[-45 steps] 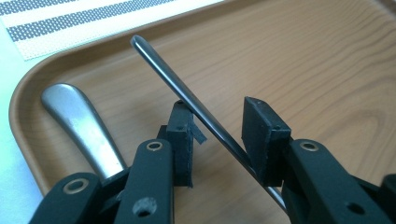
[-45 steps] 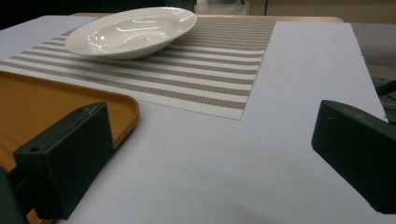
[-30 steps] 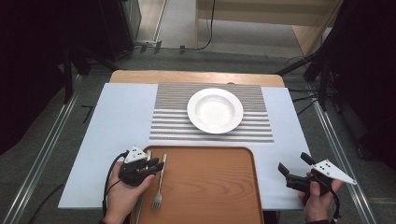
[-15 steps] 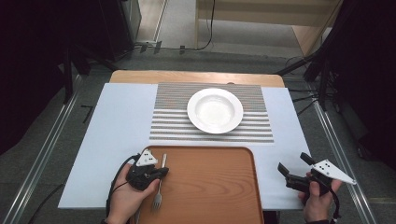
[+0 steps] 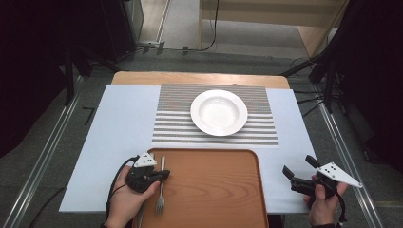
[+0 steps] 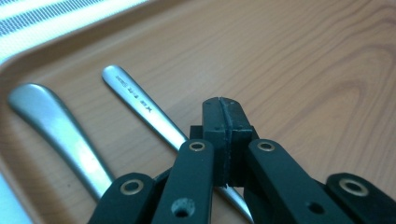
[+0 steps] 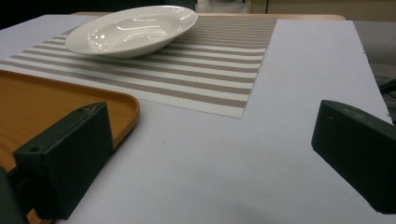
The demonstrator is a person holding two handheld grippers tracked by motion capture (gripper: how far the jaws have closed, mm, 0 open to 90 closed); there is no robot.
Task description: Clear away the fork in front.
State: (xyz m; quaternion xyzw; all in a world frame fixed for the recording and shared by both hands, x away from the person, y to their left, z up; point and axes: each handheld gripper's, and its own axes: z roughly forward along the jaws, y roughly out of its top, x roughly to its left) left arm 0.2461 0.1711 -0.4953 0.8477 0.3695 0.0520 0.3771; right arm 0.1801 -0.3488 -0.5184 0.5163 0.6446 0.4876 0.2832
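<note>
Left gripper over tray left edge, jaws closed, nothing between them. Left gripper view shows fork handle plus a second utensil handle. Right gripper jaws wide open above desk, plate on striped mat.

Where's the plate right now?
In the high view, the white plate sits on the striped placemat, right of centre, beyond the wooden tray.
</note>
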